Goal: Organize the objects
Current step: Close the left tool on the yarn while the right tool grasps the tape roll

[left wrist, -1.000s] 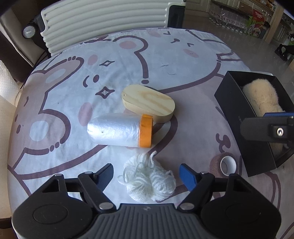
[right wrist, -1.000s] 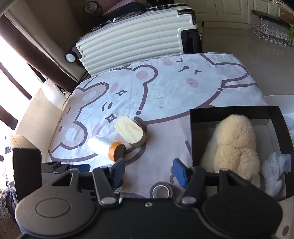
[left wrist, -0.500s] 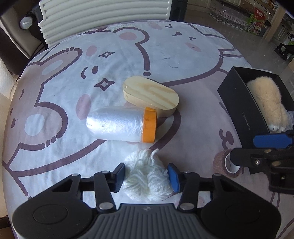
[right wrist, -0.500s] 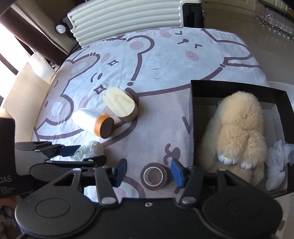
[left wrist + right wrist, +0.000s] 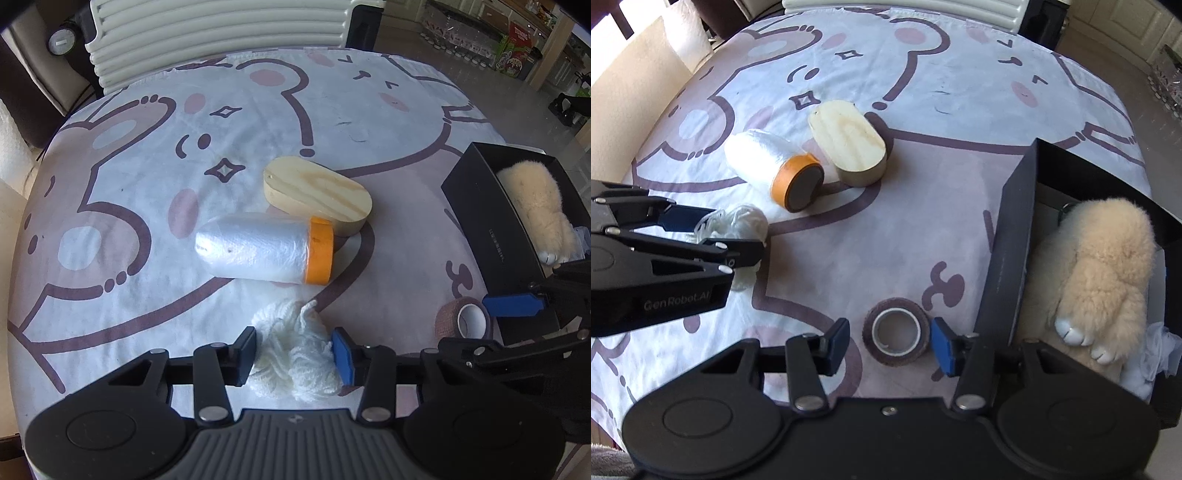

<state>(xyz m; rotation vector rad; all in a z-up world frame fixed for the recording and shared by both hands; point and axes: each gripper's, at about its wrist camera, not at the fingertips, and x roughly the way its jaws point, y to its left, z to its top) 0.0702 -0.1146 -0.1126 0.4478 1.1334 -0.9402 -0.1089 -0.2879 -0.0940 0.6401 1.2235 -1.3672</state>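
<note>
My left gripper point(image 5: 293, 356) squeezes soft white yarn point(image 5: 295, 350). My right gripper point(image 5: 888, 341) sits open around the round tape roll point(image 5: 896, 331). Only the right view shows the fluffy bunny's point(image 5: 1104, 266) paws.

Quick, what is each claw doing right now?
Left claw: shut on the white yarn ball.
Right claw: open, its fingers on either side of the brown tape roll, not squeezing it.

White yarn point(image 5: 295, 354), orange-capped silvery roll point(image 5: 266, 251), pale wood block point(image 5: 317, 197), black box point(image 5: 495, 229), cream plush point(image 5: 1104, 273).
</note>
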